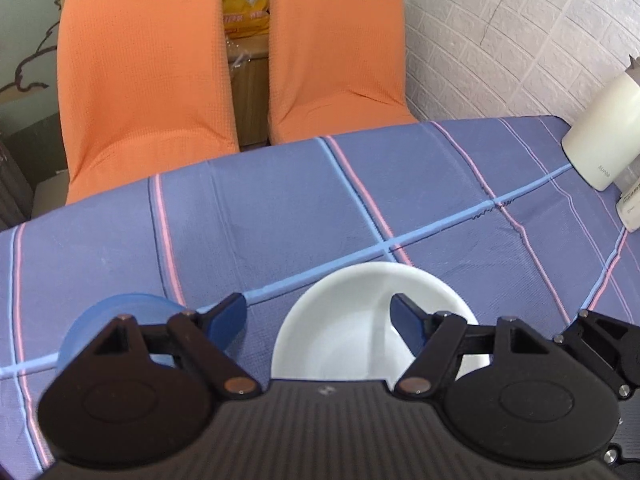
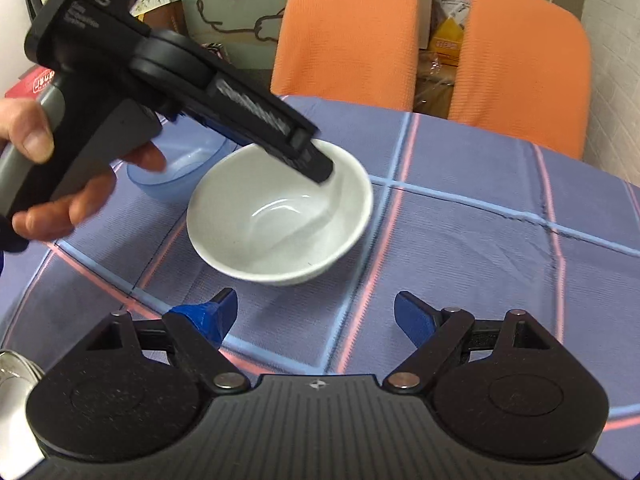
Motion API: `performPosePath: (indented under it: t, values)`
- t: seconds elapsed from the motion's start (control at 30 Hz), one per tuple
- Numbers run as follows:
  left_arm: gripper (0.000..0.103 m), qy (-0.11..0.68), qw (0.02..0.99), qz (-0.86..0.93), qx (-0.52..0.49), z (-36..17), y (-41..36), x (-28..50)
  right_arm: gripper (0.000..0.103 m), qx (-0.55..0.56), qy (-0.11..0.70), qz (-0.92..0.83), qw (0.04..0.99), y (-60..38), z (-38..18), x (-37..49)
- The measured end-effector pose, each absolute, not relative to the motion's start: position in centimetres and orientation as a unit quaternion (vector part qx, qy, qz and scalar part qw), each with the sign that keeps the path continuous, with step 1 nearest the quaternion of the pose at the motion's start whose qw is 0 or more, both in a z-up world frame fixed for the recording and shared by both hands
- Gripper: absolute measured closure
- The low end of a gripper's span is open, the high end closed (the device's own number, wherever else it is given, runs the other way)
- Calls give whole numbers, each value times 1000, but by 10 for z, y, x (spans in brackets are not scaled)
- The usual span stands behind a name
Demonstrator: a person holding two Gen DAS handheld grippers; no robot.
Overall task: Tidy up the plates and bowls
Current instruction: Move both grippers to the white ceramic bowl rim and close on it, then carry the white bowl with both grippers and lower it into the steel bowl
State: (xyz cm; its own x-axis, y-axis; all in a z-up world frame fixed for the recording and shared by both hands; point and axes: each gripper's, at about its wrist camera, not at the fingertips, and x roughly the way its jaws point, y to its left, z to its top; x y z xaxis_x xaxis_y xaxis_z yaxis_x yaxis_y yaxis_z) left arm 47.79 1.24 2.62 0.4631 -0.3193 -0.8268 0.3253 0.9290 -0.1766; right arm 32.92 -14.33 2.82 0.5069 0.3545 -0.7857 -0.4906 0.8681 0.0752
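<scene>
A white bowl (image 2: 280, 216) stands on the blue checked tablecloth (image 2: 460, 240); it also shows in the left wrist view (image 1: 360, 320). A translucent blue bowl (image 2: 176, 172) stands just to its left, also in the left wrist view (image 1: 116, 320). My left gripper (image 1: 318, 316) is open and hovers over the white bowl; its right finger (image 1: 408, 320) is over the bowl's inside and its left finger is outside the rim. In the right wrist view the left gripper's body (image 2: 224, 100) reaches over the white bowl. My right gripper (image 2: 316, 312) is open and empty, just in front of the white bowl.
Two orange chairs (image 1: 140, 80) (image 1: 336, 48) stand at the table's far side. A white kettle (image 1: 604, 136) and a small white box (image 1: 630, 208) stand at the table's right edge. A metal object (image 2: 16, 372) lies at the lower left of the right wrist view.
</scene>
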Motion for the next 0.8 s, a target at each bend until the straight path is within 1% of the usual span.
performPosePath:
  t: [0.1,0.13,0.17,0.2,0.23,0.3,0.47,0.8]
  values:
    - [31,483,854,-191,5,26,8,475,31,-99,425,239,867,-131,22,336]
    - [33,484,854,-191,5,25,7,474,31,-106,424,240,867,-127,19,337]
    - [38,485,853,-191,5,24,7,473,31,-108,418,242,869,-124,19,338]
    - [40,489,851,-190,2,21,7,473,33,-109,411,243,872,-123,18,338]
    - [46,489,851,-192,0,20,7,472,33,-109,403,244,875,-121,19,337]
    - [48,490,849,-198,1,18,6,469,34,-112,380,245,885,-120,24,333]
    - [49,483,850,-210,8,22,3,455,34,-129,343,240,899,-118,40,321]
    - [49,463,858,-223,15,33,-3,425,34,-123,332,240,904,-131,46,310]
